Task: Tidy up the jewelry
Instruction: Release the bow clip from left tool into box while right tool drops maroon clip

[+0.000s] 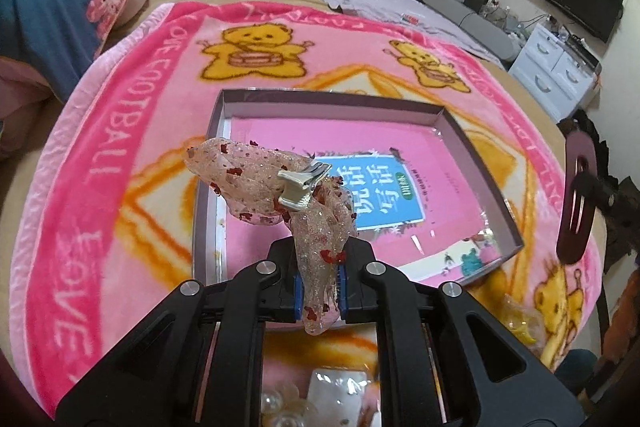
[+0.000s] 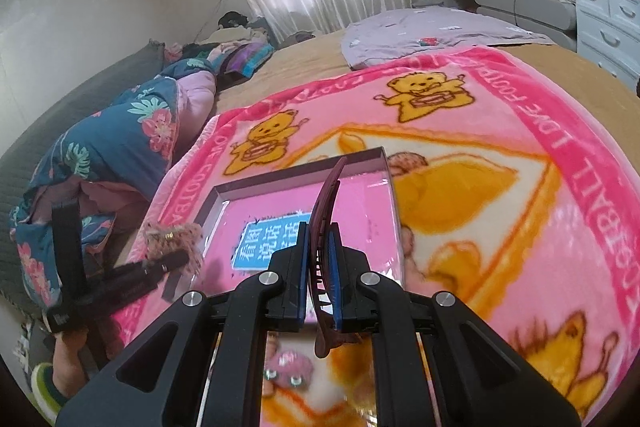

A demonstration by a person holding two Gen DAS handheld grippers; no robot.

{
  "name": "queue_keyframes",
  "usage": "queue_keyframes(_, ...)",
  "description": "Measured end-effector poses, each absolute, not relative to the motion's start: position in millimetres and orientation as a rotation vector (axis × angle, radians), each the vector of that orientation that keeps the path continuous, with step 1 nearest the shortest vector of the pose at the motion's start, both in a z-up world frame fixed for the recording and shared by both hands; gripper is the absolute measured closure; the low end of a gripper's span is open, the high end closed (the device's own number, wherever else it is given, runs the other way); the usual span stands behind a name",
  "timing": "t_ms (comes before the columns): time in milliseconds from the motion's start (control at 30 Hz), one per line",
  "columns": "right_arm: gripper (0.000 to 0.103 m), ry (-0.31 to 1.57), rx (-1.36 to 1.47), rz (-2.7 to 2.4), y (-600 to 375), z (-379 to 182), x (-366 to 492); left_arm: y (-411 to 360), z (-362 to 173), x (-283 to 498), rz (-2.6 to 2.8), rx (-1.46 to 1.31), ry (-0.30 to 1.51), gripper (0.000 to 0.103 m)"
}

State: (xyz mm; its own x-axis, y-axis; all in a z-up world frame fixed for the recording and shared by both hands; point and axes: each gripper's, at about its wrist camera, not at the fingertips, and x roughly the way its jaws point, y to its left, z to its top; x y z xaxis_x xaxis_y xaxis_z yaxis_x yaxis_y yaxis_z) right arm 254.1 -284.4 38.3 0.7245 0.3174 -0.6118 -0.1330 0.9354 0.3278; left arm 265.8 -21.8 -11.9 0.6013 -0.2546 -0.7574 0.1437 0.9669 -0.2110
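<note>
— What is the bow hair clip (image 1: 276, 187) made of?
— Sheer, glittery mesh cloth with red flecks, on a shiny silver metal clasp (image 1: 304, 183). The snap hair clip (image 1: 576, 195) looks smooth, dark maroon and slightly glossy.
— And the blanket (image 1: 120, 115)?
— Fluffy pink fleece, matt and napped. The shallow box (image 1: 472, 147) seems to be matt grey cardboard, its pink floor glossy, catching reflections.
— The grippers?
— Matt black plastic with bright metal screws, blue pads (image 2: 303, 267).

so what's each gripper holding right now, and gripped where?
Left gripper is shut on the sheer glitter bow hair clip, pinching one fabric tail, metal clip free above. Right gripper is shut on the dark red snap clip, edge-on, near its lower end.
</note>
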Motion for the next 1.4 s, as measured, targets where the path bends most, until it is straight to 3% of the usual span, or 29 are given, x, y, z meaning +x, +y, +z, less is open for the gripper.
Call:
queue_keyframes(700,0.094,0.902,0.186,0.200,-258.1,-31.0,318.7,-15.1,-46.5,286.2,-0.175,-0.111,0.970,0.094)
queue_keyframes(1067,0.093,0.941,0.228,0.192,-267.5,-40.0,319.5,-15.8,-40.6,278.1,-0.168,-0.102,0.962,0.066)
queue_keyframes(1167,0.078,0.930,0.232,0.192,-269.6,-38.0,315.4,-16.5,-36.4,274.2,-0.170,-0.099,0.955,0.061)
queue_keyframes(1200,0.068,0.925,0.235,0.189,-270.9,-36.9,314.2,-16.9,-35.0,273.9,-0.171,-0.098,0.953,0.059)
queue_keyframes(1333,0.054,0.900,0.241,0.185,-275.1,-29.3,307.4,-16.4,-27.5,270.9,-0.170,-0.098,0.939,0.048)
queue_keyframes(1400,0.038,0.873,0.232,0.166,-277.9,-22.3,302.2,-14.4,-22.1,269.0,-0.165,-0.104,0.929,0.044)
